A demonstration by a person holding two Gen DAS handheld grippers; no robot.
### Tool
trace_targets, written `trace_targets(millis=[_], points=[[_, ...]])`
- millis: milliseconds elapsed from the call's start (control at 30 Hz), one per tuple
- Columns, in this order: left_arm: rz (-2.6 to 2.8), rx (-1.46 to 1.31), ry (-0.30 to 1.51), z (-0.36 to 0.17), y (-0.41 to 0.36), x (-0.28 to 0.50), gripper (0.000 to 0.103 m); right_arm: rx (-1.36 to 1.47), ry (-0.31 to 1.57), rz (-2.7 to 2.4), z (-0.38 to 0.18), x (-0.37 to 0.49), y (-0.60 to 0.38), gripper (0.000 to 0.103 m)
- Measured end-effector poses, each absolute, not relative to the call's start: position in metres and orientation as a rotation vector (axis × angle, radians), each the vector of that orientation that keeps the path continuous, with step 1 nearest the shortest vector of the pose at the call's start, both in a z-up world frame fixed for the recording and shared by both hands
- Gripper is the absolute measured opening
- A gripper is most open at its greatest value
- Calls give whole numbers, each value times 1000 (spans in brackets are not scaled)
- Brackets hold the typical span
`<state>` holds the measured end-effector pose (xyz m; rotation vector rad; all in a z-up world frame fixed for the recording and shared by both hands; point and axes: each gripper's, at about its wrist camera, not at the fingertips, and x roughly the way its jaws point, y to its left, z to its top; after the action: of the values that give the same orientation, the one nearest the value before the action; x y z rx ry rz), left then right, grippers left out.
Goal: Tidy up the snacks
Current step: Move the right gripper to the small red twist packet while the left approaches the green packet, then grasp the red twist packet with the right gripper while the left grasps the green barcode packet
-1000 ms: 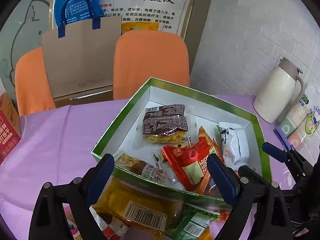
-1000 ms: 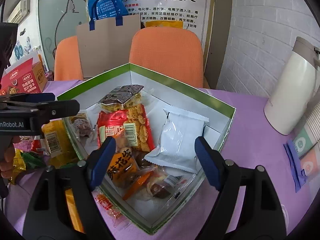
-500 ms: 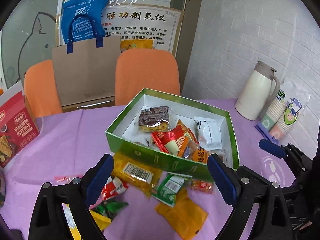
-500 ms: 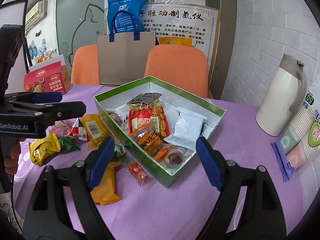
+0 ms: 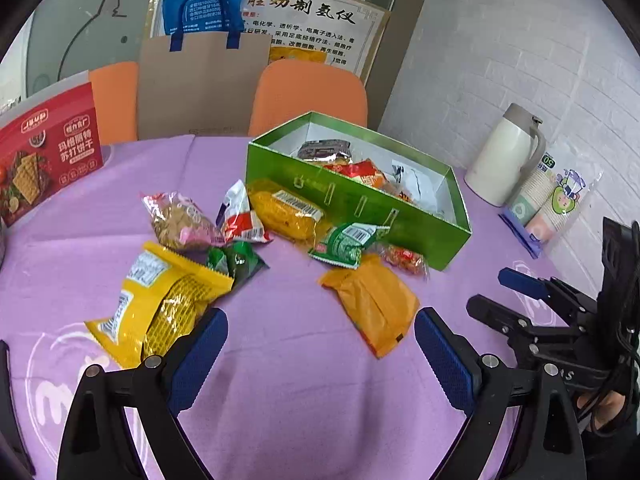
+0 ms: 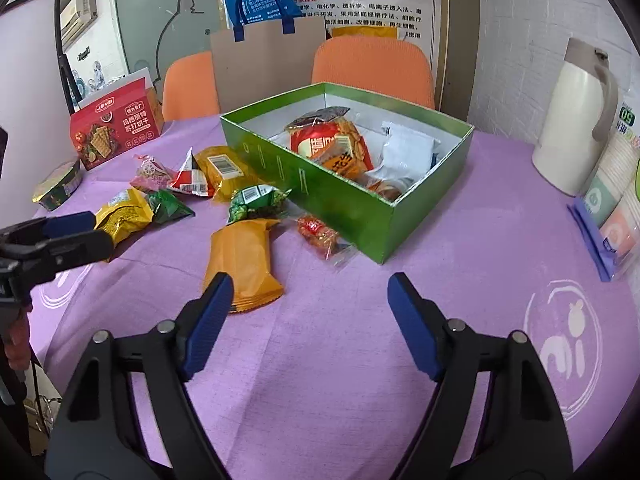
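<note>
A green box (image 5: 348, 200) (image 6: 336, 188) with a white inside holds several snack packets on the purple table. Loose snacks lie beside it: an orange packet (image 5: 372, 302) (image 6: 242, 260), a green packet (image 5: 346, 242) (image 6: 254, 198), a small red candy packet (image 5: 404, 258) (image 6: 318, 232), a big yellow bag (image 5: 158, 302) (image 6: 124, 214), a pink bag (image 5: 180, 222), and a yellow bag with a barcode (image 5: 286, 210). My left gripper (image 5: 320, 340) is open and empty over bare cloth near the orange packet. My right gripper (image 6: 310, 304) is open and empty too, right of that packet.
A white thermos (image 5: 504, 156) (image 6: 576, 120) and a sleeve of paper cups (image 5: 554, 196) stand at the right. A red cracker box (image 5: 46, 152) (image 6: 116, 124) stands at the left. Orange chairs (image 5: 310, 94) and a paper bag (image 5: 204, 80) are behind the table.
Both grippers have pulled back and up from over the box toward the table's near side. The loose snacks beside the box have come into view. Both stay open.
</note>
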<state>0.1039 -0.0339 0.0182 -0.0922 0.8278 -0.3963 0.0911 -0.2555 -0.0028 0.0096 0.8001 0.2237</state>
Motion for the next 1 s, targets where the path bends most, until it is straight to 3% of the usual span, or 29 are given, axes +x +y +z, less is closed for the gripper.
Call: trace_targets(millis=[167, 200, 600, 933, 1000], points=[[-390, -106, 858, 1, -15, 93, 96, 88, 850, 230, -21, 117, -252, 35], [-388, -118, 859, 0, -9, 91, 96, 93, 854, 221, -23, 124, -252, 33], [-376, -189, 854, -3, 25, 104, 96, 67, 886, 197, -45, 178, -243, 29], [-517, -174, 851, 9, -39, 163, 95, 39, 904, 240, -46, 163, -244, 30], [-536, -134, 855, 8, -58, 176, 89, 58, 910, 242, -48, 167, -247, 30]])
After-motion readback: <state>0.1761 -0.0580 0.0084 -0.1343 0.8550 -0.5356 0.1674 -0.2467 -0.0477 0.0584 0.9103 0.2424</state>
